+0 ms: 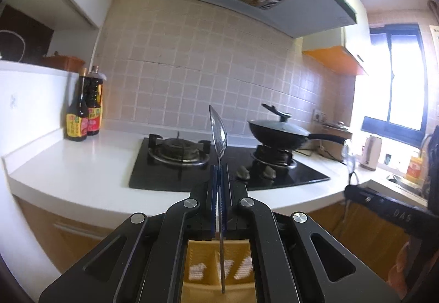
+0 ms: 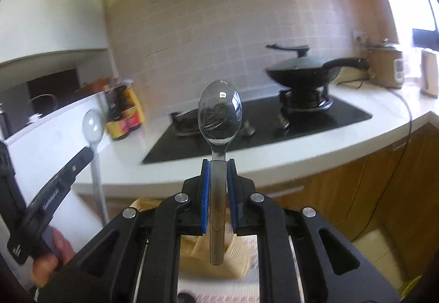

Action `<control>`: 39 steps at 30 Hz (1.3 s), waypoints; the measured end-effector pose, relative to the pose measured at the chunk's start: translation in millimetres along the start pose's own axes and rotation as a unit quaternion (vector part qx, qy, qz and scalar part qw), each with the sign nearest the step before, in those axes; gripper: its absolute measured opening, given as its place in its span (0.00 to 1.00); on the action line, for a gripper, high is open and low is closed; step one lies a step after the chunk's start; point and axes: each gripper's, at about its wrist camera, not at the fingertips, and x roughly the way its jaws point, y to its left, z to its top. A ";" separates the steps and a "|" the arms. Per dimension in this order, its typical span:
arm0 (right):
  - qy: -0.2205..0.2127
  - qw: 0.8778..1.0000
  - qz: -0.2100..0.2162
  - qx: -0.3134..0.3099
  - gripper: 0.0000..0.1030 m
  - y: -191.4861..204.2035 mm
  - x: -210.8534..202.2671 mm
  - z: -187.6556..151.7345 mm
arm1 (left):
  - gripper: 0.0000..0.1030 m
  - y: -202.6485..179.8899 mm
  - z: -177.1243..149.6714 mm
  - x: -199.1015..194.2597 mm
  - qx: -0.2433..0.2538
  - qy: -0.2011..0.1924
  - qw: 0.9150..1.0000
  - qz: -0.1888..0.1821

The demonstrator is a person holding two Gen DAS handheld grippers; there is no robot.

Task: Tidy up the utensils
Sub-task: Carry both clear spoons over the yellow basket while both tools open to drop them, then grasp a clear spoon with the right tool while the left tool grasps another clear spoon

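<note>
Nearest, the left tool (image 1: 219, 179) is clamped tight on a spoon (image 1: 218, 133) held edge-on, bowl up. The right tool (image 2: 218, 174) pinches a second spoon (image 2: 219, 113) by its handle, bowl facing out. Both spoons are raised in the air in front of the white tabletop (image 1: 90, 163). Beyond lie the black hob (image 2: 301, 116), a lidded wok (image 2: 301, 70) on its burner, then the tiled wall (image 1: 192, 61).
</note>
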 end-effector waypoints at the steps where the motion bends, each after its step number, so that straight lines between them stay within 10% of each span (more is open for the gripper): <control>1: -0.005 1.000 -0.007 -0.001 0.10 0.6 2.7 0.0 | 0.00 4.4 -1.0 7.0 -0.003 0.000 1.000 0.002; 23: -0.005 0.999 -0.027 -0.031 0.11 20.9 46.2 -50.5 | 0.02 43.0 -55.7 29.2 -0.028 0.030 0.999 0.024; 39: 0.050 0.999 0.019 -0.007 0.18 12.8 -12.6 -63.3 | 0.48 47.7 -29.6 -48.1 -0.041 0.099 0.994 -0.026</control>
